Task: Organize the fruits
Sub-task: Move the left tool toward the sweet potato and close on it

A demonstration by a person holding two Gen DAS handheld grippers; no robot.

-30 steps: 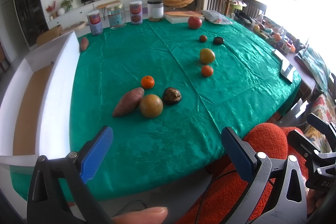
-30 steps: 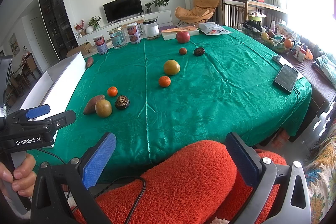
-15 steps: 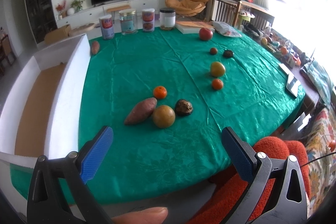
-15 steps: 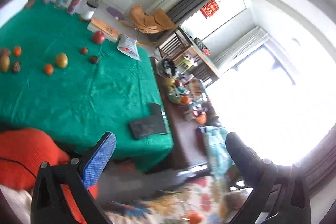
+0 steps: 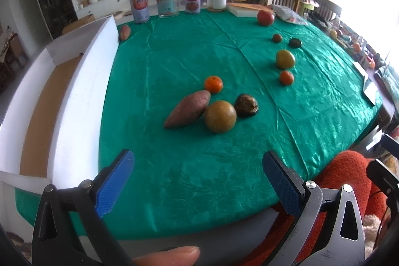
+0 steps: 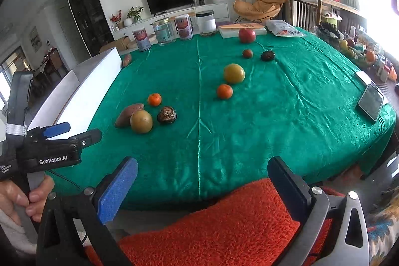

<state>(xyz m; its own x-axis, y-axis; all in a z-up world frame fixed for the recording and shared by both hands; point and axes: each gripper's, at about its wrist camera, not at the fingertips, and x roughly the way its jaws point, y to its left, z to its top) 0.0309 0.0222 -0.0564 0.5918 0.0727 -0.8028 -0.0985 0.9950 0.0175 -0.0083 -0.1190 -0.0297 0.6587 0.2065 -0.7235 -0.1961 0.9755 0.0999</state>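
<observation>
Green leaf-patterned cloth [image 5: 174, 61] covers the bench; orange tangerine [image 5: 213, 84] mid-frame; blue ridged pads [image 5: 115, 187] on both tongs.

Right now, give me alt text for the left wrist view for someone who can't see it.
The open left gripper hovers empty over the near edge of a green tablecloth. Ahead lie a sweet potato, a yellow-brown round fruit, a dark fruit and a small orange; a white box lines the left.
</observation>
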